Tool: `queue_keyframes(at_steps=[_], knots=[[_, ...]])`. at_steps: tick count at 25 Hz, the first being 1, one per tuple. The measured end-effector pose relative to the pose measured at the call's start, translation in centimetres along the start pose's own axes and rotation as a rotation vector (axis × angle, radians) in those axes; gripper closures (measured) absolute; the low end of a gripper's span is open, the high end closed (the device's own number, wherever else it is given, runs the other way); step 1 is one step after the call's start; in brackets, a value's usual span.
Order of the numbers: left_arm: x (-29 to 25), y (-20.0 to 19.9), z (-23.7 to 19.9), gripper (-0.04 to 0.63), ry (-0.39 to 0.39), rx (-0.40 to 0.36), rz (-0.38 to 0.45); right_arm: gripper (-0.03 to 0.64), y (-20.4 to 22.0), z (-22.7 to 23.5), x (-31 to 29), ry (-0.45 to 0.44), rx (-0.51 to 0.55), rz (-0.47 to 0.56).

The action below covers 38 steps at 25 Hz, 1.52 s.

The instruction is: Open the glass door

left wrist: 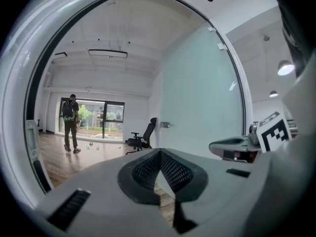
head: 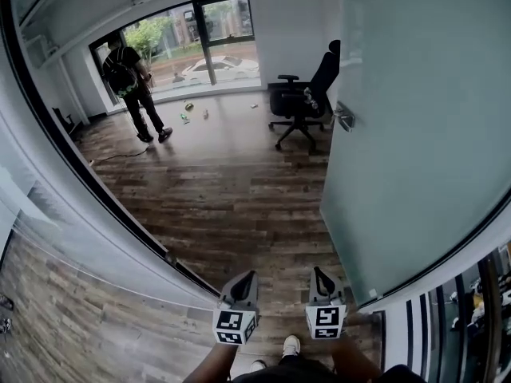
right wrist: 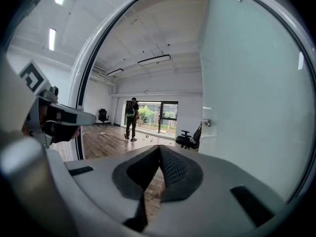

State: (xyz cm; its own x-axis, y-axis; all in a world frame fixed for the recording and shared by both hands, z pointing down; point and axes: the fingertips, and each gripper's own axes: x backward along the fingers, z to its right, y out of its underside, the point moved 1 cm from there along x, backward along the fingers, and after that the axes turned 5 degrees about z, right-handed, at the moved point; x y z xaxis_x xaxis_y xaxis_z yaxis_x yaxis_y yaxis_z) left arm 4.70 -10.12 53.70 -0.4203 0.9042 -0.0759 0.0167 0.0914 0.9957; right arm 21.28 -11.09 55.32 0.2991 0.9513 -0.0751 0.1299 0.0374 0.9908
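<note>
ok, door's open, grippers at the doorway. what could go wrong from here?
1. The glass door hangs free, no gripper on it; it may swing back at the right gripper.
2. The office chair sits by the door handle; pushing wider could hit it.
3. A person and small floor items lie ahead.

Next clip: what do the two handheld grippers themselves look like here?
Both the left gripper and the right gripper have light grey bodies with black jaws tapering to a point. Their pads are cross-hatched. Each carries a white cube printed with black square markers.
</note>
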Motion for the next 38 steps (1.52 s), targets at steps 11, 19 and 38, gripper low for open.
queue_keyframes(at_steps=[11, 19, 38], knots=[[15.7, -0.6, -0.3, 0.594, 0.039, -0.004, 0.013, 0.601, -4.2, -11.4, 13.0, 0.031, 0.002, 0.031], [22.4, 0.2, 1.7, 0.594, 0.046, -0.002, 0.023, 0.601, -5.3, -14.7, 20.0, 0.026, 0.02, 0.046], [32.1, 2.0, 19.0, 0.594, -0.011, -0.001, 0.017, 0.601, -3.4, -10.4, 37.2, -0.042, 0.012, 0.117]])
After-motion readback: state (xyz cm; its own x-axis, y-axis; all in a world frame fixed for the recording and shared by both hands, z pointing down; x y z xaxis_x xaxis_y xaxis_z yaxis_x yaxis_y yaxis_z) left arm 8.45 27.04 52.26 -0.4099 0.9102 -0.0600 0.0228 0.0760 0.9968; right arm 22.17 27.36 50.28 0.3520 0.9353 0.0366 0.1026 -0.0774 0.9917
